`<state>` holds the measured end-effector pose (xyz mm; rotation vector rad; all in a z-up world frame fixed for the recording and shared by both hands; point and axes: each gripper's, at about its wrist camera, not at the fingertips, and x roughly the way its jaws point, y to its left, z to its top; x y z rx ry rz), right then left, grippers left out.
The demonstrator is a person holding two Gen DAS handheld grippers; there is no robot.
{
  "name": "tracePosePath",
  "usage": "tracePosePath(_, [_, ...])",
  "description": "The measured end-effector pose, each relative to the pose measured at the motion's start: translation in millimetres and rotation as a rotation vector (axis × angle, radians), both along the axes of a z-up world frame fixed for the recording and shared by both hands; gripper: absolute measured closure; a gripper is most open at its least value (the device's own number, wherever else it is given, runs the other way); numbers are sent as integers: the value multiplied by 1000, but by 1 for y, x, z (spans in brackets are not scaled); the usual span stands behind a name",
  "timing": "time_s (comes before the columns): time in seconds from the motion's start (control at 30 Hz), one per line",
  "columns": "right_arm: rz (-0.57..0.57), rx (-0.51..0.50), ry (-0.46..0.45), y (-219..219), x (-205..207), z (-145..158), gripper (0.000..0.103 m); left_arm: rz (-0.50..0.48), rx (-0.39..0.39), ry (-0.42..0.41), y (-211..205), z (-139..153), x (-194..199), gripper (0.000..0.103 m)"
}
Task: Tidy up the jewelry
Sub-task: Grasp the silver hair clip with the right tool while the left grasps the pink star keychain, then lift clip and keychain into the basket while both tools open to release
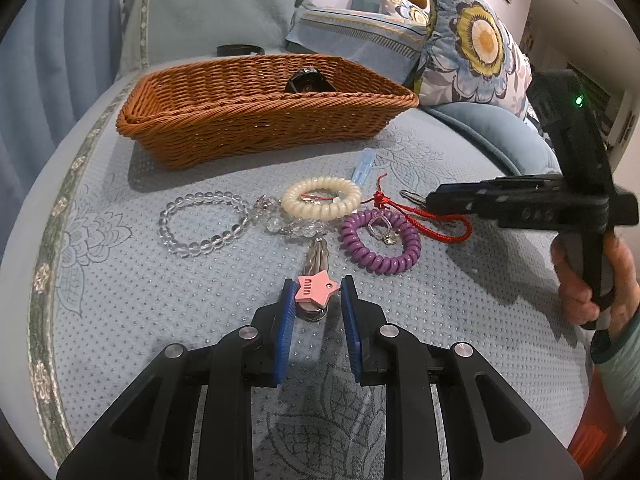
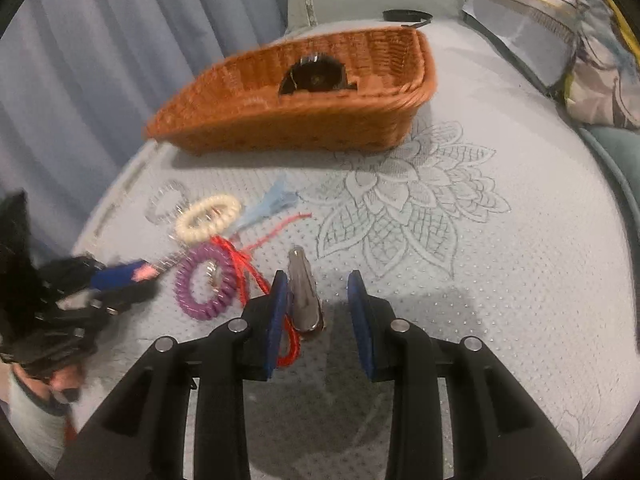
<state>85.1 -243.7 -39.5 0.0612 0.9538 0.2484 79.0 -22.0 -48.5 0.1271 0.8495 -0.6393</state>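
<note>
Jewelry lies on a light blue bed cover. In the left wrist view, my left gripper point(image 1: 317, 286) is open around a pink star hair clip point(image 1: 316, 288). Beyond lie a clear bead bracelet point(image 1: 202, 219), a cream coil band point(image 1: 321, 198), a purple coil band point(image 1: 380, 240) and a red cord point(image 1: 424, 216). In the right wrist view, my right gripper point(image 2: 318, 284) is open, with a silver clip point(image 2: 305, 294) between its fingers, nearer the left one. The wicker basket point(image 1: 256, 120) holds a dark watch-like item point(image 1: 308, 82).
A light blue clip point(image 1: 365, 165) lies in front of the basket. A black band point(image 1: 240, 50) lies behind it. Floral pillows point(image 1: 472, 44) stand at the back right. A blue curtain point(image 2: 100, 60) hangs to the left of the bed.
</note>
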Motion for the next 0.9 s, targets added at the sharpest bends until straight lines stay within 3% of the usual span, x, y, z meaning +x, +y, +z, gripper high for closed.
tracePosePath(0.2, [69, -236, -26, 27, -15, 0, 76, 0, 0, 0, 0, 0, 0, 82])
tracePosePath(0.23, [81, -231, -23, 28, -17, 1, 85, 0, -1, 0, 0, 0, 0, 82])
tracePosePath(0.27, [85, -229, -26, 29, -18, 2, 87, 0, -1, 0, 0, 0, 0, 82])
tracePosePath(0.4, [57, -221, -44, 23, -20, 6, 88, 3, -18, -21, 1, 5, -2, 82])
tracePosePath(0.57, [25, -90, -120, 6, -21, 34, 88, 8, -78, -59, 8, 22, -6, 83])
tracePosePath(0.73, [5, 16, -205, 3, -22, 64, 88, 33, -175, -137, 19, 53, -8, 84])
tracePosePath(0.9, [-11, 25, -253, 15, 8, 92, 88, 61, -215, -218, 19, 86, 9, 84])
